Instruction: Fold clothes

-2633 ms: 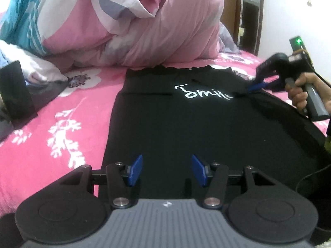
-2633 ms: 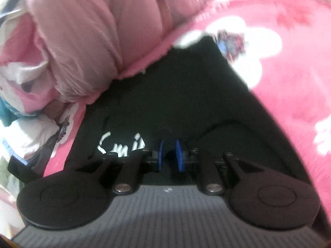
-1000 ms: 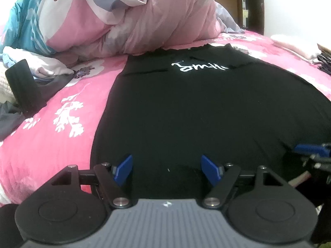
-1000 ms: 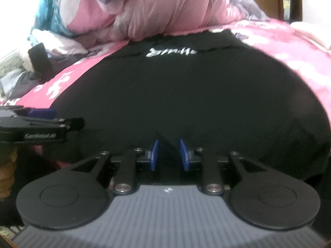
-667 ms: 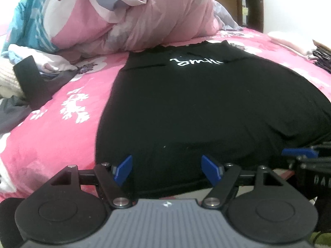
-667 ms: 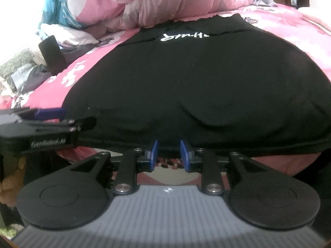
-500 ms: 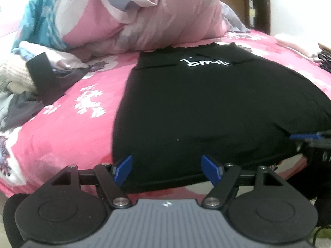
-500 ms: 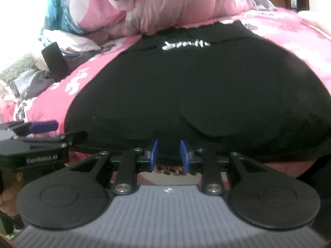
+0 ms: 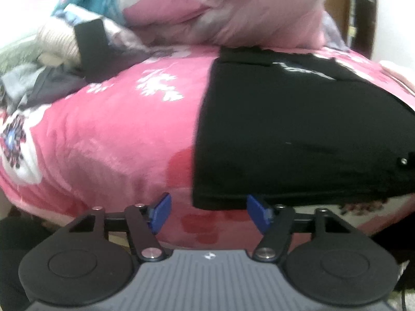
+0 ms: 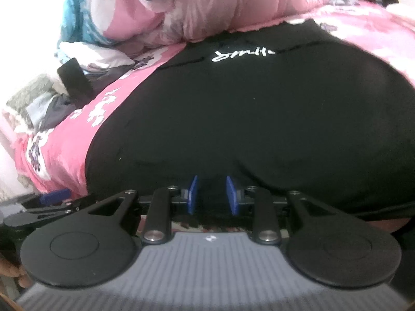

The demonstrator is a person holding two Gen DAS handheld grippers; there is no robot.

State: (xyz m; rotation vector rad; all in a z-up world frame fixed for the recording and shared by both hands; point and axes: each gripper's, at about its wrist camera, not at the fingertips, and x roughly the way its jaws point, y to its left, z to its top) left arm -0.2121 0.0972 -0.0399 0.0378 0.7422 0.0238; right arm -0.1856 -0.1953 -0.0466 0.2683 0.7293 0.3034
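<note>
A black cotton T-shirt with white lettering (image 10: 259,108) lies spread flat on the pink floral bed blanket (image 9: 111,134), its hem at the near edge. The left gripper (image 9: 208,211) stands wide at the hem's near-left corner, framing it, likely so it can close there. The right gripper (image 10: 212,194) is narrowed around a bunch of hem cloth, though a firm pinch cannot be confirmed.

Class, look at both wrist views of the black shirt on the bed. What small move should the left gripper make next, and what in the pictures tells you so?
Probably ease the left gripper forward and close on the shirt hem. Its jaws stand wide open with the shirt's near left corner just ahead between them, ungripped. The right gripper already sits at the hem with cloth between its narrower jaws.
</note>
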